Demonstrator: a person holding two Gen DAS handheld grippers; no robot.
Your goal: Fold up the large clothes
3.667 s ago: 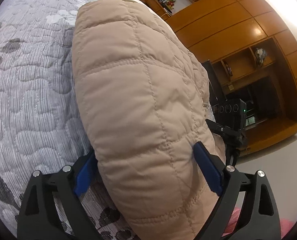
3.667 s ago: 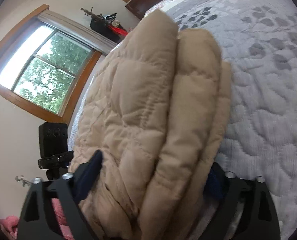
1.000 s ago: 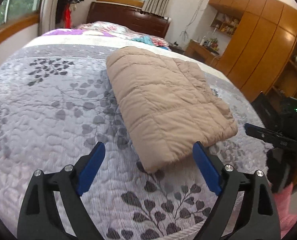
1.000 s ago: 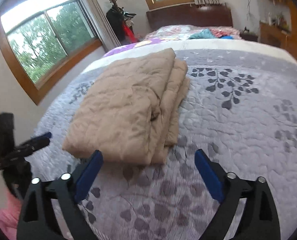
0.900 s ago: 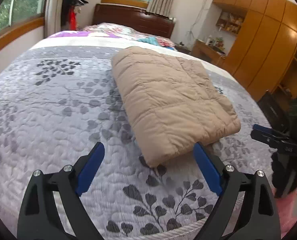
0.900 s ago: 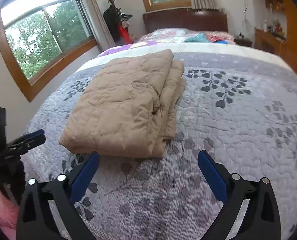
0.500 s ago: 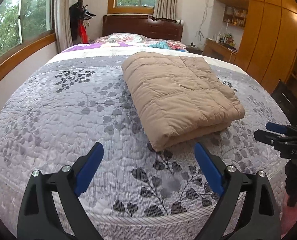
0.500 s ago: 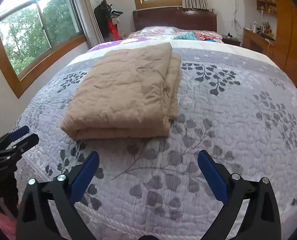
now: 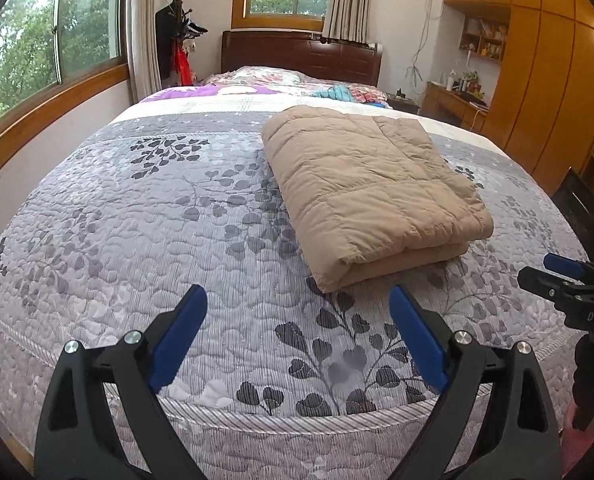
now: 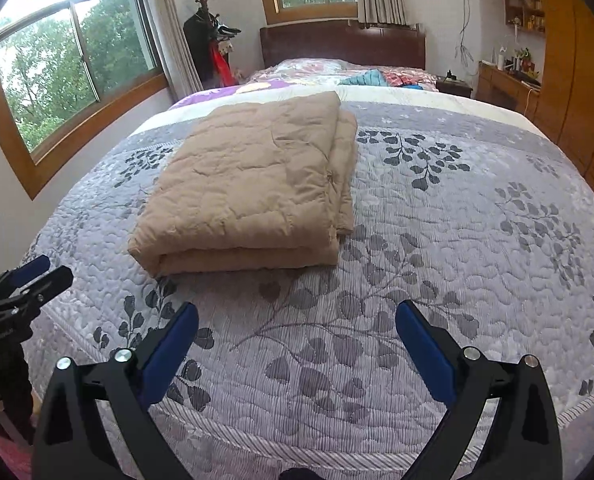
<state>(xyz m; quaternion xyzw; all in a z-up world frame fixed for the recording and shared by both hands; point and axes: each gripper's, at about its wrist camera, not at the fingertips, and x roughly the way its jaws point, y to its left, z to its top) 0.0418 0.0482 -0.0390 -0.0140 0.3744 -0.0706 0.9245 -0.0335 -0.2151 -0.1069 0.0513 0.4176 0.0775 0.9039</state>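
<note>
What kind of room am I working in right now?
A home bedroom, by the look of it. A wide bed with a dark wooden headboard fills the view, the folded tan jacket lies on it, and wooden wardrobes line the side wall beside a coat stand.

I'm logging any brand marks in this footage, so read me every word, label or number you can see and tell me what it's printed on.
"DAS": white letters on the black body of the right gripper, seen at the right edge of the left wrist view; the edge may cut the word off.
Faint pale lettering on the black body of the left gripper, in the right wrist view: too blurred to read.
The folded beige quilted down coat and the grey leaf-print quilted bedspread show no text.
</note>
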